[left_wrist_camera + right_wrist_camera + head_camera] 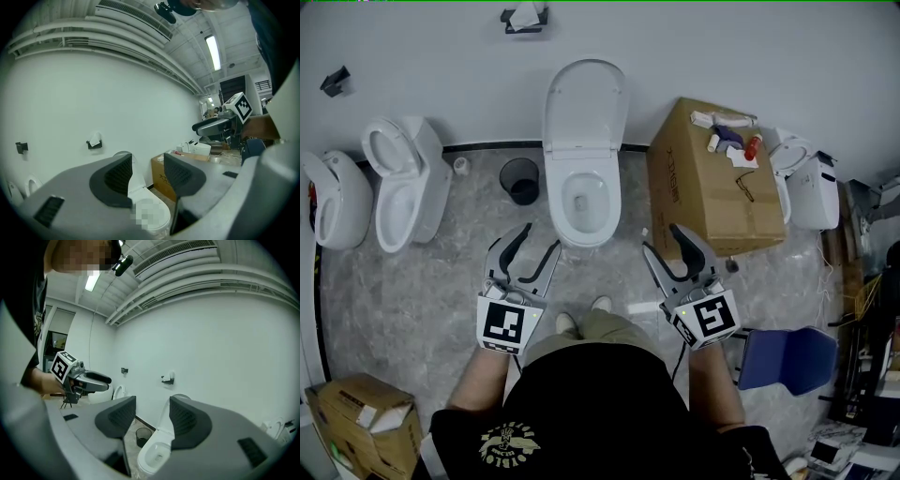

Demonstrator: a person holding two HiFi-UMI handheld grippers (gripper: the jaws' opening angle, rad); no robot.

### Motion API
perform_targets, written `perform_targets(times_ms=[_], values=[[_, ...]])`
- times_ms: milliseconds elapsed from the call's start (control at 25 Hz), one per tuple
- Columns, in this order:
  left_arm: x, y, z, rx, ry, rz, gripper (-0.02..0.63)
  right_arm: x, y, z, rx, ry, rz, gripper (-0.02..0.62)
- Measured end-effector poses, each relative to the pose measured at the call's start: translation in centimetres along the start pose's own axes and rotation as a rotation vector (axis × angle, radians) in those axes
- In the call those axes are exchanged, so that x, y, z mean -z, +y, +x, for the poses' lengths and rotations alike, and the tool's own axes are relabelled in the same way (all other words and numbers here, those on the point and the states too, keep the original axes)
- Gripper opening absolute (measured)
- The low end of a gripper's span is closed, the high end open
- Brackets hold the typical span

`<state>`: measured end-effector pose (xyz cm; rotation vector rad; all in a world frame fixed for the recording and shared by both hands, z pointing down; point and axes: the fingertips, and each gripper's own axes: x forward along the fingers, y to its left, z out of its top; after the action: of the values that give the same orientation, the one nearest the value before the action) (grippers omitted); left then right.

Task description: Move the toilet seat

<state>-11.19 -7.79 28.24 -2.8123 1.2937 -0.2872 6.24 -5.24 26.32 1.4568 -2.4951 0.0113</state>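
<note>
Head view: left gripper (537,242) and right gripper (663,242) hover before the toilet (584,202), jaws spread, gripping nothing. The toilet seat (586,105) stands raised against the wall. Left of the toilet is a black bin (521,180), its contents too dark to tell. Right of it is a closed cardboard box (712,187) with bottles (733,141) on top.

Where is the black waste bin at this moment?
In the head view the waste bin stands on the floor by the wall, between the middle toilet with the raised lid and the toilet to its left.
</note>
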Motion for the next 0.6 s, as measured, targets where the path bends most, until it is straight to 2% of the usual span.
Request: perform_targets(times_ms=[320,600], values=[[-0.3,-0.4,4.6,-0.005,0.041,0.044,0.206,1.0,-4.1,1.8,-0.029,-0.007,0.016,0.221],[-2.0,0.4,9.4,-0.076,0.027,0.035,0.206,1.2,-9.7,3.0,-0.038,-0.034,0.025,0.221]])
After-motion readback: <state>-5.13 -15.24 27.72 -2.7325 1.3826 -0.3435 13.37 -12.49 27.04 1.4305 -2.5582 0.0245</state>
